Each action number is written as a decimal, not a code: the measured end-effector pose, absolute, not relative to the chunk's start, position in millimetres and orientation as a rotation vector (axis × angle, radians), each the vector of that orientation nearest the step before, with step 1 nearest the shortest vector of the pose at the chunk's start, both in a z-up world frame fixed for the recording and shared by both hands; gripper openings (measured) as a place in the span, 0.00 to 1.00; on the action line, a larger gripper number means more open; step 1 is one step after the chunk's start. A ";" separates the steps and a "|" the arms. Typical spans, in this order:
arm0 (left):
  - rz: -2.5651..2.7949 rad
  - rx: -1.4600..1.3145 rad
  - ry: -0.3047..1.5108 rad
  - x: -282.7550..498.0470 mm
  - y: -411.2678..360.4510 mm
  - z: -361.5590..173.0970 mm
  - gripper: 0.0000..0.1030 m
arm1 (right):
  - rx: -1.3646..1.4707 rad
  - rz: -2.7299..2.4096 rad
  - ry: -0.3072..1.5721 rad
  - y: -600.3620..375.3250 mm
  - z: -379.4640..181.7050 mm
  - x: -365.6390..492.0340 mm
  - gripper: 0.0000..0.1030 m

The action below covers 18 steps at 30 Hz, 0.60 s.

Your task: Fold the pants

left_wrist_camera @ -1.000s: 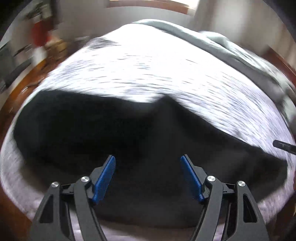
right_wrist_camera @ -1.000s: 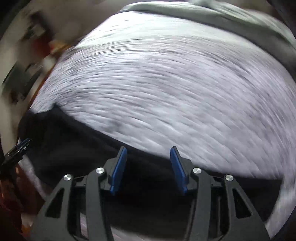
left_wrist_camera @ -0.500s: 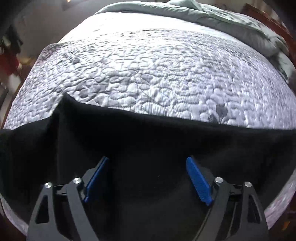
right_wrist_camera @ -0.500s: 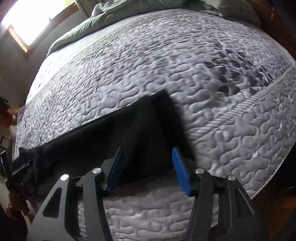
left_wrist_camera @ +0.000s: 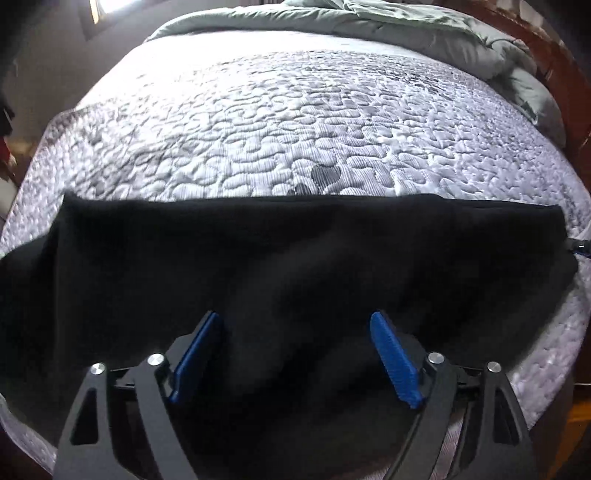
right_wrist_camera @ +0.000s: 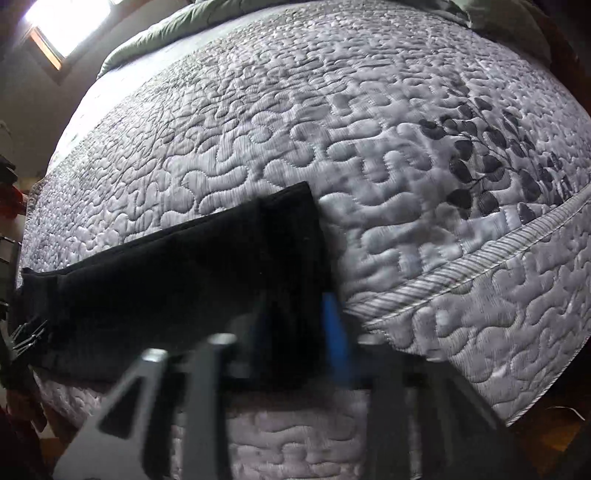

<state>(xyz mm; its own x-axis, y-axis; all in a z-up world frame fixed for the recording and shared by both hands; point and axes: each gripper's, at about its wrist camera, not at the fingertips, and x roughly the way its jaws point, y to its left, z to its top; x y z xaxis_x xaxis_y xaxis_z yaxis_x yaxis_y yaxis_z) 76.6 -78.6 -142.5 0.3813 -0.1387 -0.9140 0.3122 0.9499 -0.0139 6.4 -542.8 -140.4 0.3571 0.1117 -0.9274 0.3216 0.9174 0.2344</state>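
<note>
The black pants (left_wrist_camera: 280,266) lie flat along the near edge of the quilted grey mattress (left_wrist_camera: 295,122), folded into a long band. My left gripper (left_wrist_camera: 295,332) is open over the middle of the band, blue pads (left_wrist_camera: 393,360) wide apart, nothing between them. In the right wrist view the pants (right_wrist_camera: 177,273) stretch left from my right gripper (right_wrist_camera: 299,317), which sits at their right end by the mattress edge. It is motion-blurred; its jaws look narrowed around the fabric, but whether they grip it is unclear. The right gripper's tip also shows at the far right of the left view (left_wrist_camera: 581,248).
A grey-green duvet (left_wrist_camera: 424,33) is bunched at the far side of the bed. A wooden bed frame (left_wrist_camera: 557,74) runs along the right. A window (right_wrist_camera: 62,26) is at the upper left. The mattress's corded seam (right_wrist_camera: 461,273) marks its right side edge.
The pants have settled flat on the mattress. The left view has drawn back slightly. The right gripper's jaws have narrowed and moved in on the pants' right end.
</note>
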 end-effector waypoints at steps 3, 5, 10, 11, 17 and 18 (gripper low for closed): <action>-0.260 0.150 1.136 83.2 -83.0 -144.0 0.86 | 0.500 -0.161 1.122 -562.8 -129.0 -11.6 0.03; -0.248 0.153 1.133 85.4 -85.8 -145.1 0.88 | 0.548 -0.180 1.085 -573.4 -127.2 -23.5 0.00; -0.235 0.168 1.118 86.8 -90.6 -147.0 0.89 | 0.560 -0.231 1.136 -582.2 -143.9 -42.2 0.06; -0.236 0.158 1.120 85.8 -89.3 -145.8 0.89 | 0.563 -0.221 1.143 -578.3 -144.5 -45.5 0.09; -0.261 0.054 1.116 70.8 -90.4 -131.4 0.89 | 0.578 -0.227 1.150 -554.8 -137.4 -61.9 0.42; -0.272 0.039 1.104 65.6 -93.3 -127.8 0.89 | 0.570 -0.232 1.148 -550.8 -134.6 -63.6 0.44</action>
<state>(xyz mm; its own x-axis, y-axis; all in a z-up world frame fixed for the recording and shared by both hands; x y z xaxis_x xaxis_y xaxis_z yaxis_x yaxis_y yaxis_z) 65.6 -93.3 -127.8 0.4200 -0.1976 -0.8857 0.2364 0.9661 -0.1035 -63.6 -550.8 -134.6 0.4055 0.1116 -0.9072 0.4553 0.8360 0.3063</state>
